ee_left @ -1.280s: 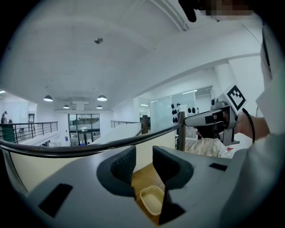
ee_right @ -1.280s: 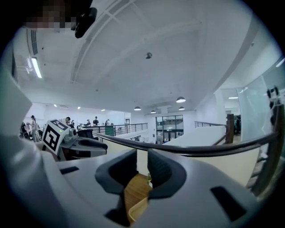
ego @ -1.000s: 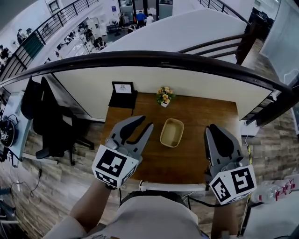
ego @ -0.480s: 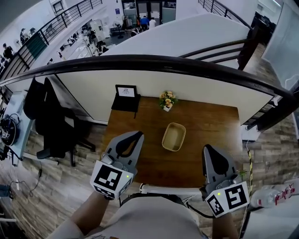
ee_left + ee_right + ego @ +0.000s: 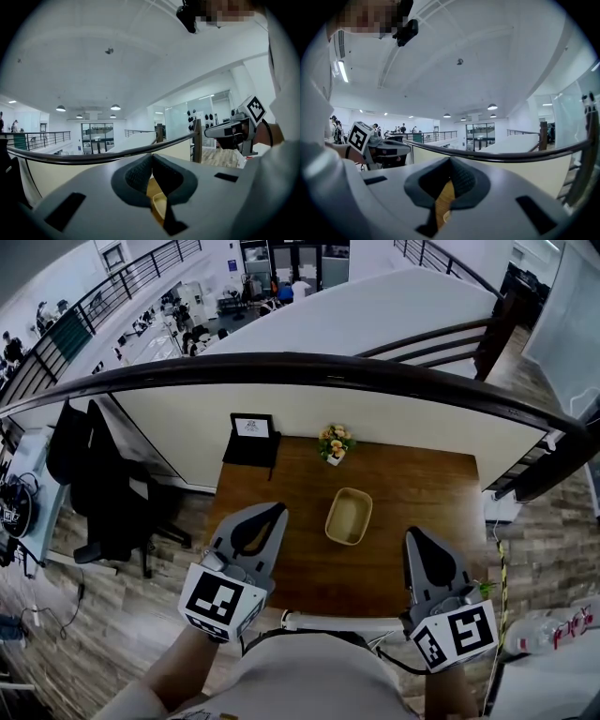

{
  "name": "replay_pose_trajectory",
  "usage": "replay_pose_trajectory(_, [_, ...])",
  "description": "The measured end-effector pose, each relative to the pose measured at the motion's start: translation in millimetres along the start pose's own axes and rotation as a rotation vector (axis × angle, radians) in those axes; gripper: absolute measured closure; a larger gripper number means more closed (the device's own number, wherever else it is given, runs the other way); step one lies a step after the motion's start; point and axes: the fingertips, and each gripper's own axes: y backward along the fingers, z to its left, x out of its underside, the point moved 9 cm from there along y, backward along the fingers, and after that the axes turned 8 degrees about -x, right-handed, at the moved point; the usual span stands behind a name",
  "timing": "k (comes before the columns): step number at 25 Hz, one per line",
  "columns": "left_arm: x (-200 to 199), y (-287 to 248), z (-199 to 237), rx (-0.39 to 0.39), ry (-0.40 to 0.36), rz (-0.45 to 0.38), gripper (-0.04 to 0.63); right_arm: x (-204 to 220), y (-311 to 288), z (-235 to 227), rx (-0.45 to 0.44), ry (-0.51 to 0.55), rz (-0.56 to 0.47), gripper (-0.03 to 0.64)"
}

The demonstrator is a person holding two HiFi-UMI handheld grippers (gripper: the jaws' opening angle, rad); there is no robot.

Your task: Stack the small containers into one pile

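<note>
The tan container (image 5: pixel 348 517) sat open side up near the middle of the wooden worktop (image 5: pixel 412 484). The left tongs (image 5: pixel 275 512) hovered to the container's left, jaws pressed together with nothing between them. The right tongs (image 5: pixel 419 538) hung to the container's right and a little nearer the person, likewise closed and empty. Neither touched the container. Straight beyond it, at the far edge, stood a small pot of flowers (image 5: pixel 334 442), and beyond it to the left, a dark framed card (image 5: pixel 249 427).
</note>
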Motion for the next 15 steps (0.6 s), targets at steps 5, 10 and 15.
replay_pose_trajectory(5, [-2.1,2.7,0.2,0.008,-0.006,0.005,0.592,-3.7,1.3,-1.4,0.008,0.006,0.000,0.614])
replay_pose_trajectory(10, [-6.8,6.6,2.0,0.016,-0.012,-0.010,0.592,-4.9,1.3,-0.5,0.014,0.000,0.000,0.614])
replay_pose_trajectory(15, [-8.4,11.6,2.9,0.012,-0.013,-0.011,0.592,-7.0,0.7,4.5,0.004,0.005,-0.004,0.614])
